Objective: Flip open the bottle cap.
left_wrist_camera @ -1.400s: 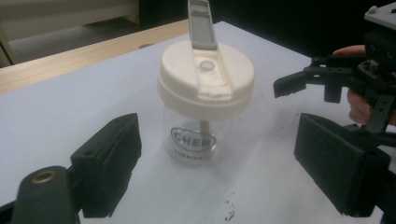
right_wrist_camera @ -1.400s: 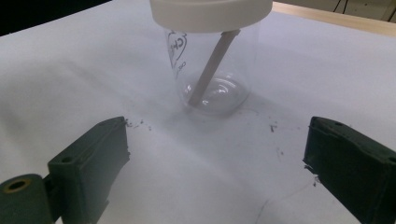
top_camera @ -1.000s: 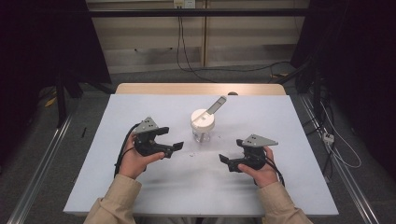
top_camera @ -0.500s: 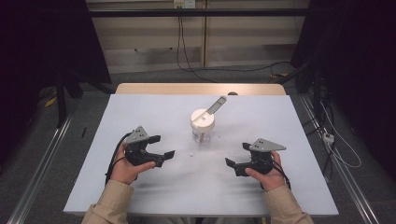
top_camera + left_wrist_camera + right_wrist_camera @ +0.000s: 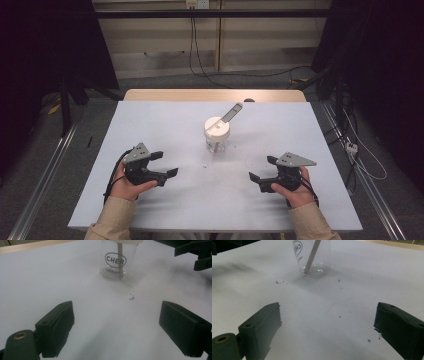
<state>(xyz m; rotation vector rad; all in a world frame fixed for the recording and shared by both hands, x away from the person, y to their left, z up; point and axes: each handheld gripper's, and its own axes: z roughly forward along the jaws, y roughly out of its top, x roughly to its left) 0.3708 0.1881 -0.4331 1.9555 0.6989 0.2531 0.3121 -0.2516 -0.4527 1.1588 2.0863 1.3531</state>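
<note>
A: Where the high view is used, what's seen that the gripper views lack?

B: Both grippers at once: left gripper (image 5: 169,164) and right gripper (image 5: 259,169) are held low over the white table (image 5: 165,125), jaws spread wide, nothing pinched. A clear jar (image 5: 218,140) w/ a white lid (image 5: 217,128) is seen ahead of both, between them, well apart from each. A flat stick (image 5: 231,113) is seen poking up thru the lid, tilted away to the right.

A: And from the left gripper view?

B: Jar (image 5: 119,263) is seen ahead, slightly right of centre betw. the spread jaws. Lettering "CHER" in an oval can be read, w/ smaller print under it, partly hidden by the stick (image 5: 120,257). Right gripper (image 5: 197,252) is caught at upper right. Dark specks (image 5: 131,296) are noted on the table near the jar.

A: Right gripper view?

B: Jar (image 5: 313,258) ahead, left of centre; logo is seen side-on, not fully legible. Stick (image 5: 312,256) is seen resting on the jar's bottom. Jaws spread, empty.
</note>
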